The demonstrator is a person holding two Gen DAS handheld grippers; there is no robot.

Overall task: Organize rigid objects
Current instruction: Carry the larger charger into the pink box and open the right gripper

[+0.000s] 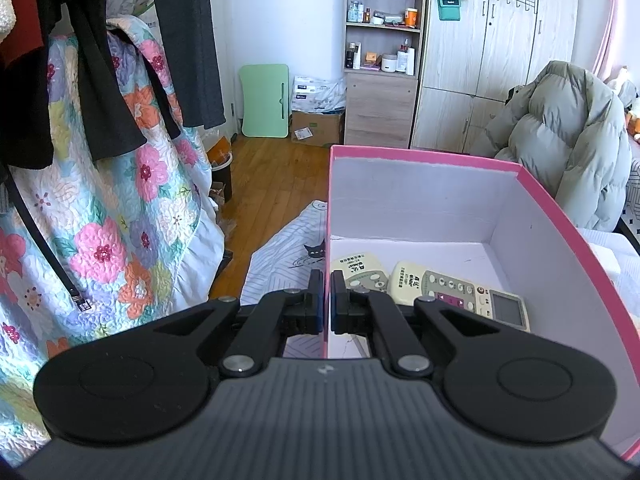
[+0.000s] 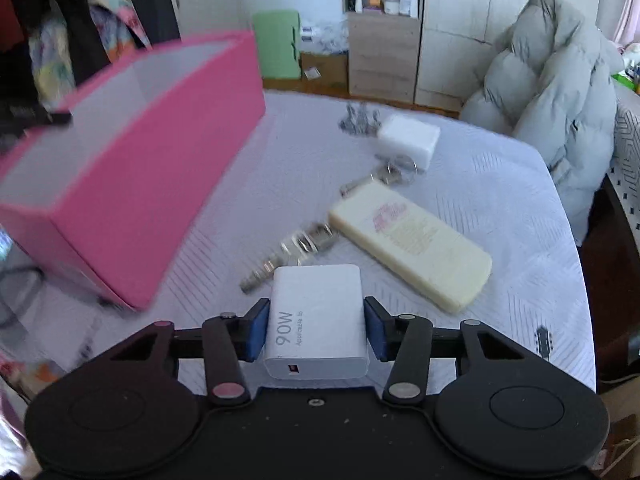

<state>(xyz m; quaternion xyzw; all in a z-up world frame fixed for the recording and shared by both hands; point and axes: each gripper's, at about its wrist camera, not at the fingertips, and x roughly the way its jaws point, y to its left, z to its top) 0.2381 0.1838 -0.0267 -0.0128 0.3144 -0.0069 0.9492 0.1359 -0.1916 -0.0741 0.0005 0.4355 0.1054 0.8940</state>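
Two grippers work over a bed covered in a pale patterned sheet [image 2: 500, 208]. Nearest the right wrist camera, the right gripper [image 2: 316, 330] has its blue pads against both sides of a white charger [image 2: 318, 316] marked 90W, which sits on the sheet at six o'clock in that view. Just beyond the charger lie metal keys [image 2: 296, 252], and at one o'clock from it a cream-coloured remote control [image 2: 412, 246] rests face down. Further off, at twelve o'clock, a second white charger [image 2: 410, 140] sits beside more keys [image 2: 358, 118]. A pink box [image 2: 132, 200] stands open at ten o'clock, blurred in this view. In the left wrist view, the left gripper [image 1: 327, 280] is clamped on the near wall of the pink box [image 1: 440, 156], one finger inside and one outside. Inside the box, two remote controls lie face up on the white floor: a smaller one [image 1: 360, 272] and, at its three o'clock, a longer one [image 1: 460, 294] with a screen. A grey padded jacket [image 1: 568, 144] hangs far back at two o'clock.
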